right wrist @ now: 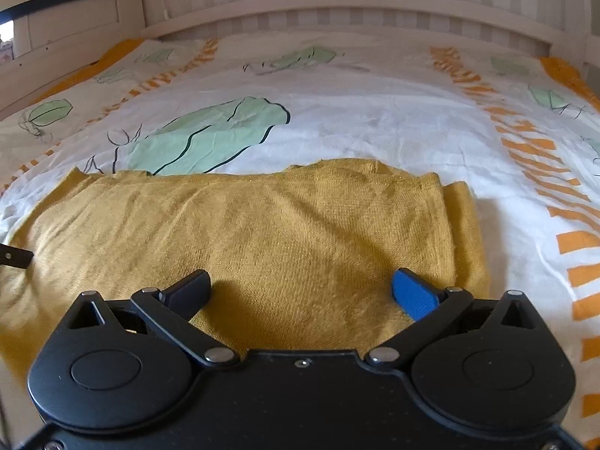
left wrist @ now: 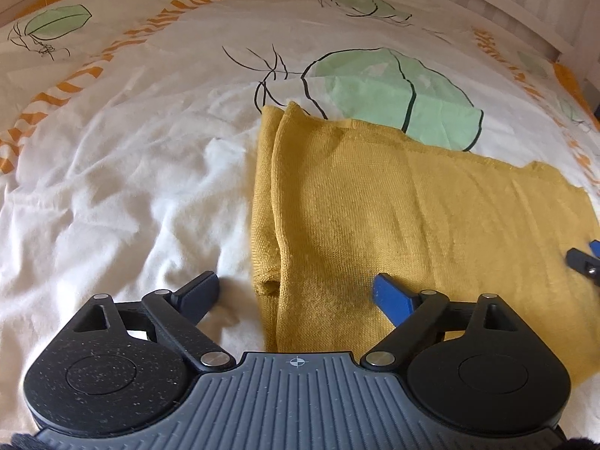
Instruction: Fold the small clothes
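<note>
On the bed, a white duvet cover [right wrist: 375, 112] printed with green leaves and orange stripes spreads to the wooden headboard [right wrist: 337, 11]. A mustard knit garment [right wrist: 262, 232], folded flat, lies on it. The left gripper [left wrist: 296, 292] hangs over the garment's folded left edge, its jaws spread wide and holding nothing. The right gripper [right wrist: 300, 285] hovers above the garment's right half, likewise spread and empty.

Daylit bed, leaf-print duvet [right wrist: 375, 112], pale slatted headboard [right wrist: 337, 11].
</note>
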{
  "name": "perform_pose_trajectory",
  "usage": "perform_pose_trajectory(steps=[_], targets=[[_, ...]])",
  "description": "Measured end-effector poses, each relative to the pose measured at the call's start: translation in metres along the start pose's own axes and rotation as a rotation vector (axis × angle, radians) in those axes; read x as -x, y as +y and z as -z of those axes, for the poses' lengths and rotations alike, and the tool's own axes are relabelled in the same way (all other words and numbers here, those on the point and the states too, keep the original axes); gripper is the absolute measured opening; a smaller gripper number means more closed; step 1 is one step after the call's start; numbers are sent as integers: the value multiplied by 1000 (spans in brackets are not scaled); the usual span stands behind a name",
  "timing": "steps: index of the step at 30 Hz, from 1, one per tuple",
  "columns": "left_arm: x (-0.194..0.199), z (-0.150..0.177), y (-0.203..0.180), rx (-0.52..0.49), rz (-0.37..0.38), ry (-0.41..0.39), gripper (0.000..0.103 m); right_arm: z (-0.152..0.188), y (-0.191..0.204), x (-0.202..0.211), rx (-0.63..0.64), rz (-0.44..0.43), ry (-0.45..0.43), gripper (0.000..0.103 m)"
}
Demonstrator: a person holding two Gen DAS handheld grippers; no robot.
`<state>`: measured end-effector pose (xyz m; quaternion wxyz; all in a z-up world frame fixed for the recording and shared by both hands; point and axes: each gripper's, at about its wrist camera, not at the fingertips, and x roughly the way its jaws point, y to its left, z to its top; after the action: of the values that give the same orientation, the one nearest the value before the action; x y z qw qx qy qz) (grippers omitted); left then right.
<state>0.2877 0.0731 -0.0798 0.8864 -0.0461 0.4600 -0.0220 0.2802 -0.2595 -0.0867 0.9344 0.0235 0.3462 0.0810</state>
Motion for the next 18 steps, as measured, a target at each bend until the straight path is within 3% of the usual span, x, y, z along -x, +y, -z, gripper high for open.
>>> perform_pose_trajectory(steps=[6,10,13,18], targets=[[1,1,-4,-9,-14,-16,89,-17,-47,35,-265,-26,-32,103],[1,1,-4,-6,-15,-18,89,-11,-86,34,-424,-40,55,103],[0,0,-4,-2,-16,-17,89,3,-110,22,-534,-127,153,103],[2,0,-6,-11,-21,-27,88,0,-122,9,-565,-275,161,103]])
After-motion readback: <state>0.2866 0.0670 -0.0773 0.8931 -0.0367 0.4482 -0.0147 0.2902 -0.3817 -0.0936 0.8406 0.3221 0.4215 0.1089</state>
